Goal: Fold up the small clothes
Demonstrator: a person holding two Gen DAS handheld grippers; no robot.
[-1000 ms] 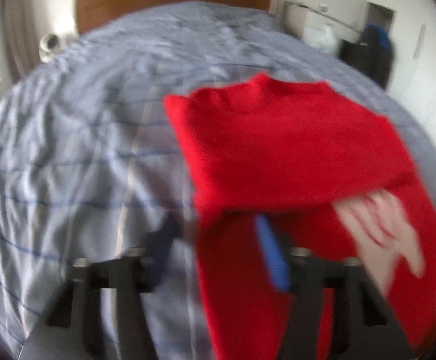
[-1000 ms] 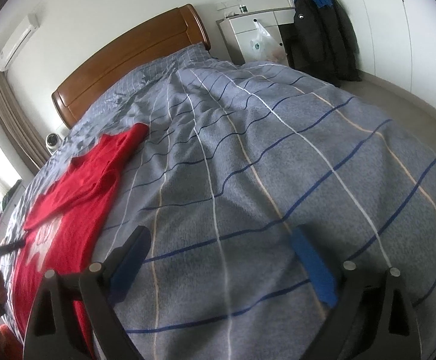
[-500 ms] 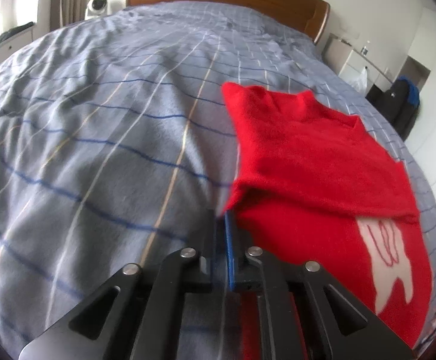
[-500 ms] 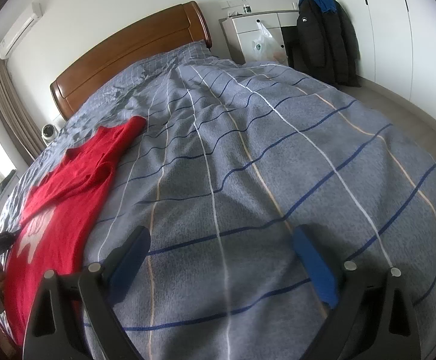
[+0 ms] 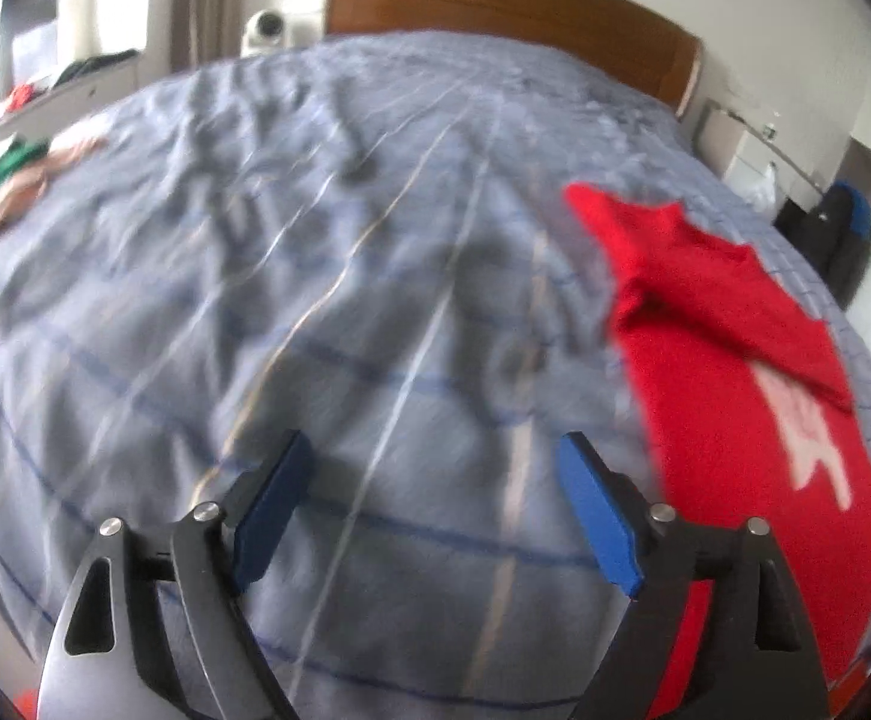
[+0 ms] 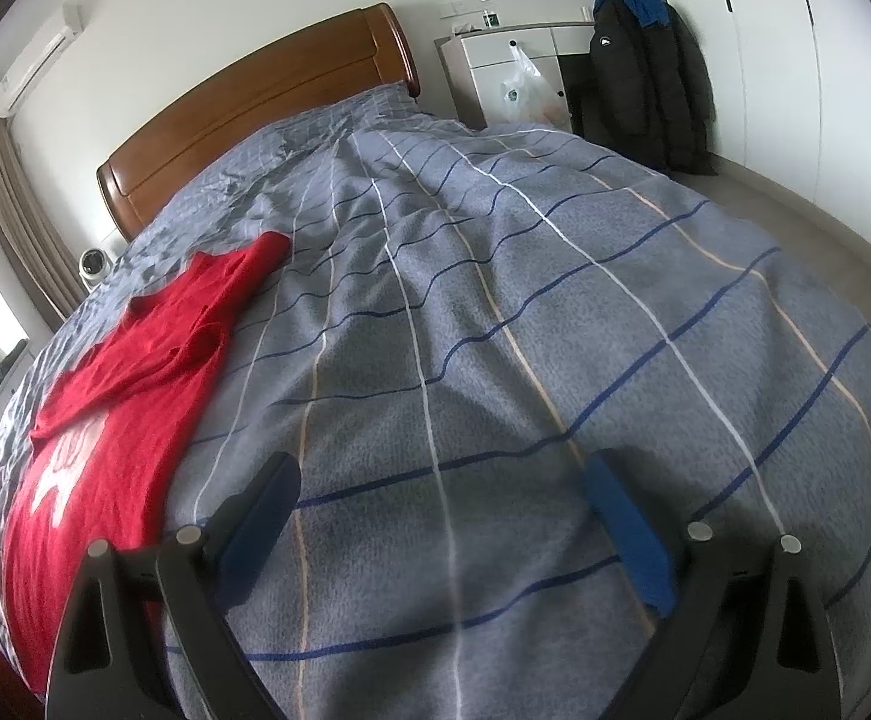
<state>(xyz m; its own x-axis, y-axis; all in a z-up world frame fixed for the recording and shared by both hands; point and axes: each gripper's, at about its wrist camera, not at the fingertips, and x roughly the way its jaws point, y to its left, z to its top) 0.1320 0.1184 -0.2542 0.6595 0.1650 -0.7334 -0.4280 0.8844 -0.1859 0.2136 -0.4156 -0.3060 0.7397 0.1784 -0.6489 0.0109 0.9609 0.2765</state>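
Red sweater (image 5: 735, 396) lies on the bed (image 6: 495, 300), one sleeve folded across the chest; rest unfolded. Left claw (image 5: 429, 504) spread, empty, left of the sweater. Right claw (image 6: 441, 528) spread, empty, over bare blanket.

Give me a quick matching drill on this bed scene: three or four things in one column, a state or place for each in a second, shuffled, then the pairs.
Things:
1. red sweater
2. left gripper
3. black jacket
4. wooden headboard

States or places:
A. open, empty, over bare bedspread
B. at the far end of the bed
C. lying on the bed, sleeve folded across the body
D. hanging by the white dresser

Pairs: 1-C, 2-A, 3-D, 4-B
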